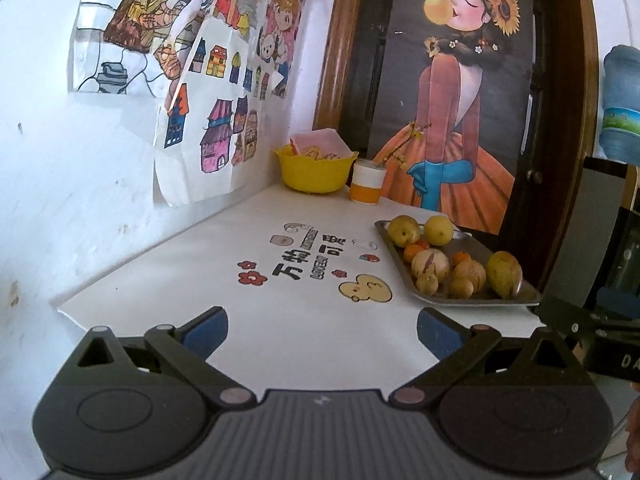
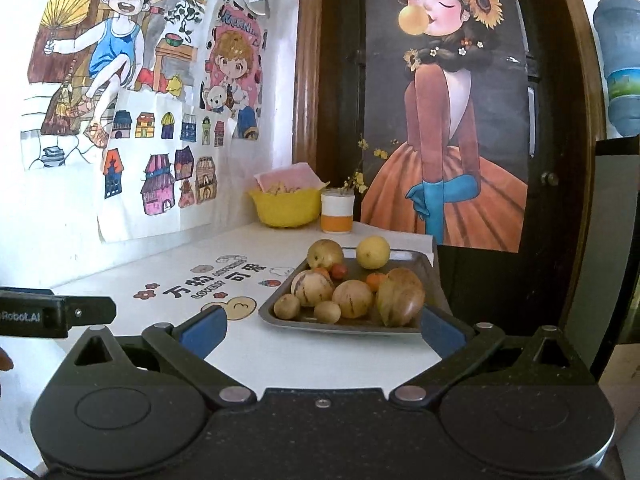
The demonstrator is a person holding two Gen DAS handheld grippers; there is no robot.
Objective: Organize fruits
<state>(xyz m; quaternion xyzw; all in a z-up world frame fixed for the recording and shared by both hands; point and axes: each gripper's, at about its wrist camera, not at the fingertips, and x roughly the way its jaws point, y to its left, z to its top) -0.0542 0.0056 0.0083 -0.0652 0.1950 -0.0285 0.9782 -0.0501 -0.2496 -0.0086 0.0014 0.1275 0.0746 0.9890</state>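
— Where's the fruit (image 2: 352, 292)?
— Heaped on a tray (image 2: 416, 260), straight ahead of the right gripper (image 2: 322, 330).
— Jaws?
— Both wide, empty. Left gripper (image 1: 322, 330) sits farther left.

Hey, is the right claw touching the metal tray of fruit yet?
Apart. In the right wrist view the right claw is open and empty, with a strip of bare white tabletop showing between its blue fingertips and the tray rim.
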